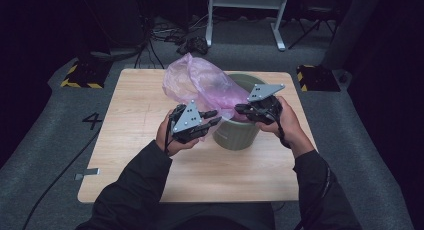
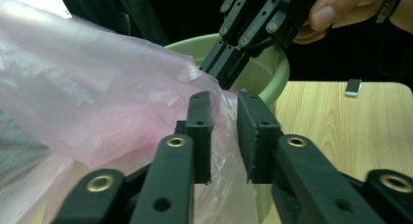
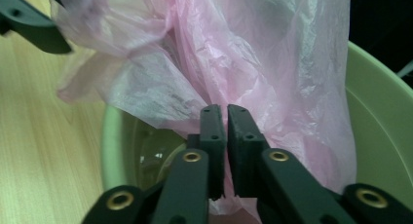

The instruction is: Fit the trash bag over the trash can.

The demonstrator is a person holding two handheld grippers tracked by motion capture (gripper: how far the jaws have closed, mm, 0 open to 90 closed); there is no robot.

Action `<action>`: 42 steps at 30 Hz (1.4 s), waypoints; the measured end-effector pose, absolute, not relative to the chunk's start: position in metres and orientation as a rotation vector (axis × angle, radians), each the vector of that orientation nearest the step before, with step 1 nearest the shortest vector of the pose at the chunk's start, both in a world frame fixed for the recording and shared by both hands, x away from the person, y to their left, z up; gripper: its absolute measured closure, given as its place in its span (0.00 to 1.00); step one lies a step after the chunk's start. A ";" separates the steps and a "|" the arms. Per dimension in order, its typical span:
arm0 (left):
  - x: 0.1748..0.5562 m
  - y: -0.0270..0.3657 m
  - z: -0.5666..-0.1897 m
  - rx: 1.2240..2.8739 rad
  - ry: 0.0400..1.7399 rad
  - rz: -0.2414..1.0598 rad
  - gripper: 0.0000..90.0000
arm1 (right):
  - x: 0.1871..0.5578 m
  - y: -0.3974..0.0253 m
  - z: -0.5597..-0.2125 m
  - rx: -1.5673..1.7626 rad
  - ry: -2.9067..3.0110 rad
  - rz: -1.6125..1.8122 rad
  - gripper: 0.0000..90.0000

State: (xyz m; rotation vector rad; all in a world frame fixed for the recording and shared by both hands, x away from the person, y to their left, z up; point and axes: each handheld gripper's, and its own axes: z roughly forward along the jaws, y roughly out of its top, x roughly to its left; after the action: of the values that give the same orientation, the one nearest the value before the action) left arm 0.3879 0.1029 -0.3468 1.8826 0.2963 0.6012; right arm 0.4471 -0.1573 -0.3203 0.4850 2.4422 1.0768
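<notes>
The thin pink plastic bag (image 3: 253, 53) is being pinched between the two black fingers (image 3: 213, 131) of the right gripper (image 3: 227, 112), which are pretty much closed on a fold of it. The bag is being held over the green bin (image 3: 380, 102), partly draped inside. The desk (image 3: 44, 136) is seen at left, and the other gripper (image 3: 29, 24) up in the corner.

Person wears black long sleeves (image 1: 132, 182). Left gripper (image 1: 212, 118) and right gripper (image 1: 240, 109): black, each topped by a grey three-cornered plate with small dark holes. Black jaws carry brass-ringed screws. A dark cable trails along the right wrist.
</notes>
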 end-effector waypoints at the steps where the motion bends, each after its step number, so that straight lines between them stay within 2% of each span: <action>1: 0.387 0.105 -0.347 1.883 0.296 0.597 0.81 | 0.447 -0.159 -0.321 0.493 2.444 1.082 1.00; 3: 0.385 0.110 -0.347 1.882 0.298 0.596 0.80 | 0.448 -0.163 -0.323 0.507 2.442 1.083 1.00; 12: 0.368 0.138 -0.349 1.893 0.329 0.589 0.52 | 0.453 -0.177 -0.327 0.551 2.444 1.072 1.00; 22: 0.382 0.169 -0.355 1.828 0.494 0.620 0.43 | 0.453 -0.197 -0.327 0.587 2.438 1.064 1.00; 30: 0.406 0.160 -0.349 1.799 0.460 0.462 0.37 | 0.451 -0.206 -0.327 0.591 2.434 1.073 0.96; 31: 0.407 0.156 -0.350 1.814 0.451 0.463 0.38 | 0.450 -0.208 -0.327 0.597 2.434 1.079 0.94; 33: 0.406 0.149 -0.351 1.836 0.429 0.473 0.46 | 0.449 -0.210 -0.326 0.599 2.426 1.091 0.88; 34: 0.405 0.145 -0.352 1.847 0.420 0.485 0.52 | 0.447 -0.211 -0.326 0.595 2.420 1.099 0.84; 35: 0.404 0.142 -0.352 1.861 0.409 0.505 0.61 | 0.446 -0.212 -0.325 0.594 2.410 1.111 0.81; 36: 0.403 0.140 -0.352 1.873 0.383 0.508 0.65 | 0.444 -0.212 -0.324 0.590 2.401 1.121 0.77; 39: 0.401 0.134 -0.352 1.904 0.344 0.535 0.79 | 0.439 -0.211 -0.318 0.589 2.349 1.151 0.54; 42: 0.401 0.130 -0.353 1.908 0.333 0.538 0.83 | 0.433 -0.209 -0.312 0.588 2.296 1.202 0.42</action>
State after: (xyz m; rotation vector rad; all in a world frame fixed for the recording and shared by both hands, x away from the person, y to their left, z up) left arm 0.4006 0.1302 -0.3527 1.9079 0.3325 0.5383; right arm 0.4330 -0.2093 -0.3121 0.5879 2.2956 1.2019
